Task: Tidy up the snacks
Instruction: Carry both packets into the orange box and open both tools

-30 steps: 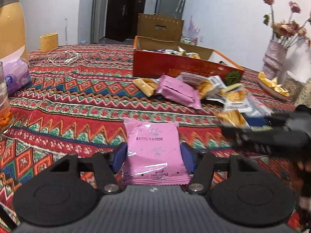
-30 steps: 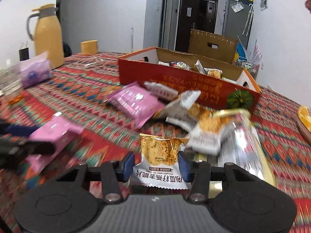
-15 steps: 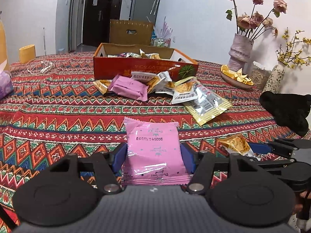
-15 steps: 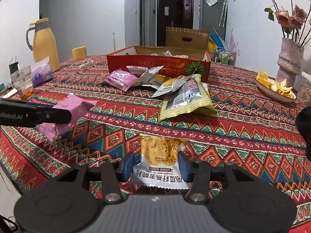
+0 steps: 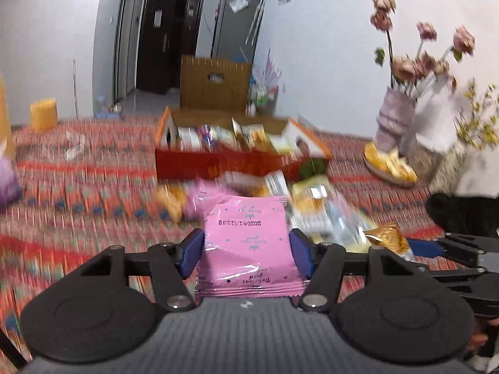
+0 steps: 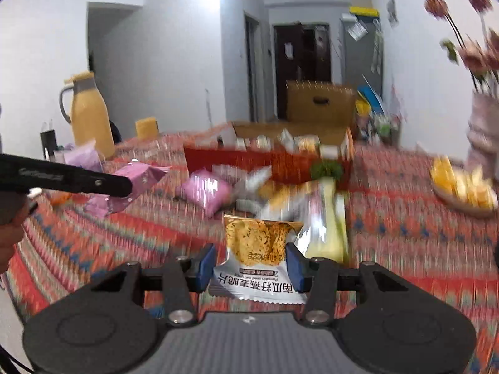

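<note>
My left gripper [image 5: 246, 251] is shut on a pink snack packet [image 5: 246, 240], held above the patterned tablecloth. My right gripper [image 6: 251, 265] is shut on a white and orange oat-crisp packet [image 6: 254, 249]. The red open snack box [image 5: 230, 159] with several packets inside stands ahead in the left wrist view, and it also shows in the right wrist view [image 6: 268, 159]. A pile of loose packets [image 6: 280, 193] lies in front of it. The right gripper with its packet shows at the right of the left wrist view [image 5: 405, 244]. The left gripper with the pink packet shows at the left of the right wrist view [image 6: 124, 184].
A vase of dried flowers [image 5: 396, 121] and a dish of orange snacks [image 5: 389, 165] stand at the right. A yellow jug [image 6: 87, 115], a yellow cup [image 6: 146, 127] and a purple tissue pack [image 6: 84, 159] stand at the left. A black object [image 5: 461, 215] lies at the right edge.
Both grippers have risen and moved forward toward the red box, still holding their packets. The views are now motion-blurred and look down more into the box.
</note>
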The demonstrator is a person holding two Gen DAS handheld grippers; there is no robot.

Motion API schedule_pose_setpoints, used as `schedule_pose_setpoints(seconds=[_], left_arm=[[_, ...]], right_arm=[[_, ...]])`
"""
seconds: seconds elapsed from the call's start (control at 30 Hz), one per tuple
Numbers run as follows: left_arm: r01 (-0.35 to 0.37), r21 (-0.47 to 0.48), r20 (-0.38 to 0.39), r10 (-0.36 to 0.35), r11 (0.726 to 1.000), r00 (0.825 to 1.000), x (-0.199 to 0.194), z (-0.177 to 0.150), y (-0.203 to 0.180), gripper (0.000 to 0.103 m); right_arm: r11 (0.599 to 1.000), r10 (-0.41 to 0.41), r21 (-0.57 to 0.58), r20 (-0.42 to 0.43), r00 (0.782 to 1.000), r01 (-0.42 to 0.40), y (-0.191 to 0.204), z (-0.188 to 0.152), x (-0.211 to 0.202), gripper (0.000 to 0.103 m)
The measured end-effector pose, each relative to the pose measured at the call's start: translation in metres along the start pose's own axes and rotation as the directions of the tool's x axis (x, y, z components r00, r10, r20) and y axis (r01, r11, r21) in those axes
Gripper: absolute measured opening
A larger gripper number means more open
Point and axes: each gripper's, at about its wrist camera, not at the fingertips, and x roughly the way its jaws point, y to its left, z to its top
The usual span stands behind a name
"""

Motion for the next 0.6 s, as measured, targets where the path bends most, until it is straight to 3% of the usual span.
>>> schedule_pose_setpoints(seconds=[0.13,0.27,0.4,0.5,0.6], left_arm=[[-0.010,0.010,0.061,0.009,1.000,0.998,0.037,0.056,0.020,0.061],[-0.004,-0.020,0.051,0.005,1.000,0.999,0.098,0.111,0.047,0.061],[-0.050,-0.036,0.017,0.051,0.998,0.999,0.162,0.143,0.067,0.061],[-0.069,-0.031,-0.027,0.068,0.997,0.997,0.205,0.150,0.078,0.061],[-0.078,-0.053,-0.093,0.073,0.996,0.993,0.240,0.147,0.087,0.061]], right_arm=[[0.995,0.063,-0.075,0.051,0.997,-0.059,-0.011,0.060,0.033,0.047],[0.988,0.113,-0.114,0.032,0.993,-0.109,-0.019,0.123,0.101,0.047],[0.981,0.168,-0.081,-0.104,0.980,-0.177,-0.026,0.167,0.193,0.047],[0.977,0.208,0.009,-0.245,0.947,-0.212,-0.034,0.183,0.266,0.047],[0.978,0.210,0.073,-0.337,0.918,-0.197,-0.036,0.185,0.317,0.047]])
